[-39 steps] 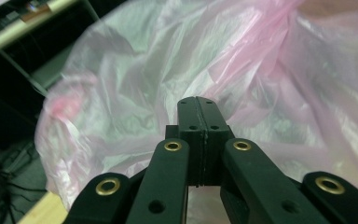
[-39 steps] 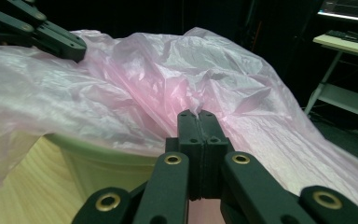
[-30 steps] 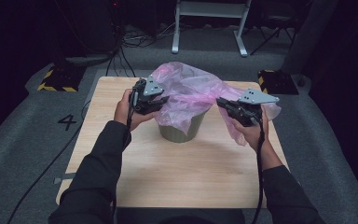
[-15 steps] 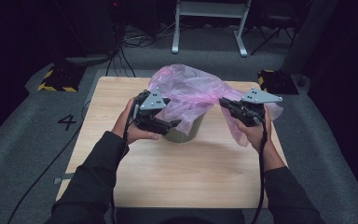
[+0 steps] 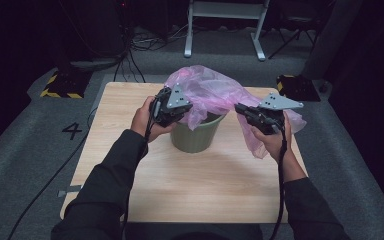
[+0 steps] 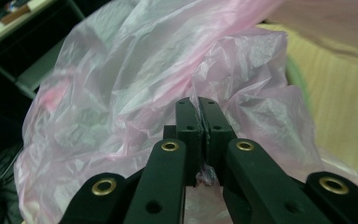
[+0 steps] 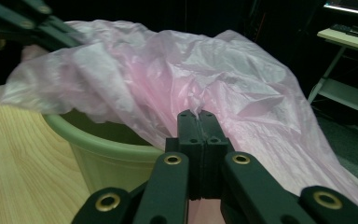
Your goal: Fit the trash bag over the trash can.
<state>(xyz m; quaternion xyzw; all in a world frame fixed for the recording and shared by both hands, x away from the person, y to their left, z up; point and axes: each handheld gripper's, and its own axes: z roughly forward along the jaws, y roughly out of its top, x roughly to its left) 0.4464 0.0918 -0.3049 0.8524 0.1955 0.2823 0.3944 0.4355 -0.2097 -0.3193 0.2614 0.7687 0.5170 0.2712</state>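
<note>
Both grippers, left (image 5: 182,111) and right (image 5: 242,111), having just pinched the thin pink plastic bag (image 5: 215,92) draped over the green bucket (image 5: 196,135) at table centre, probably must next spread its mouth toward nine and three o'clock.

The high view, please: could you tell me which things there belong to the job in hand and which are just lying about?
In the job:
pink plastic bag
green bin
left gripper, shut on the bag
right gripper, shut on the bag

Lying about:
yellow-and-black striped blocks
white stand
floor cables
</note>
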